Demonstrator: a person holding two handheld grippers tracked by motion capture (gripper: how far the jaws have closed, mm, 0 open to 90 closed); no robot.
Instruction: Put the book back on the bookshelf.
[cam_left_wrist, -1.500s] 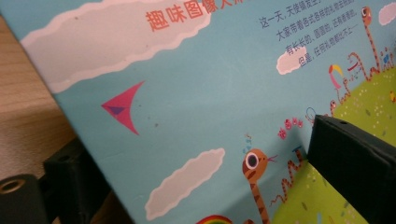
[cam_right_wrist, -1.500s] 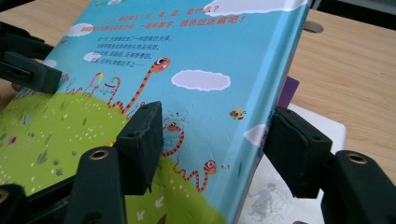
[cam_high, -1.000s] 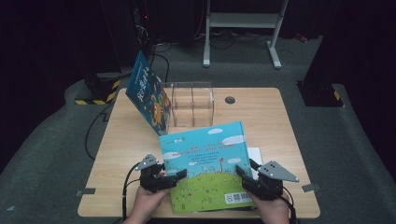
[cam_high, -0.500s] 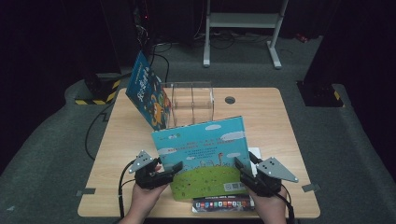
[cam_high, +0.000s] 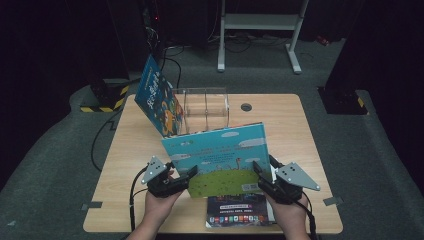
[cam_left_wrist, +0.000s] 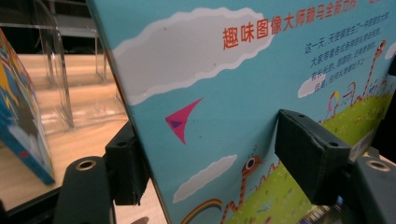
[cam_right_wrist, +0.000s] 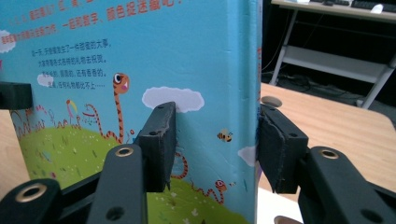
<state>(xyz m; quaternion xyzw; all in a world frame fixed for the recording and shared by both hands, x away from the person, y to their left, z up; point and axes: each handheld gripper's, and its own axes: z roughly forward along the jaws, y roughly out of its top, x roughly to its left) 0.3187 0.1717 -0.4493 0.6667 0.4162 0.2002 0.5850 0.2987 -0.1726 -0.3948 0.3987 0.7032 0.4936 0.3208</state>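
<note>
— Start with the big things. What's on the table (cam_high: 135, 150)?

— 3 books and 1 clear rack (cam_high: 205, 107). The rack sits toward the far edge, its slots look empty, and a blue book (cam_high: 157, 100) leans against its left end, outside it. A dark book (cam_high: 235, 212) lies flat at the near edge.

— And the picture book (cam_high: 220, 157)?

— Held up off the table, between the person and the rack, tilted back with the cover facing the person. Its long axis runs left to right, roughly in line with the rack behind it.

— Who has it?

— Both hands, about equally near. The left gripper (cam_high: 187, 177) is on the lower left corner, the right gripper (cam_high: 262, 177) on the lower right edge.

— Clamped?

— On the right, yes, as far as I can see: in the right gripper view 1 pad lies on the cover and the other presses the back at the book's edge. On the left the jaws have just been closing, with the book (cam_left_wrist: 243, 116) between them. The left pad touches the back; the other stands at the cover, so I'd call that a grip too, though a lighter one.

— So the next move?

— My guess is forward and down into a slot. The book lies straight ahead of the fingers, so it has to stand upright first and its bottom edge clear the rack's near wall.
</note>
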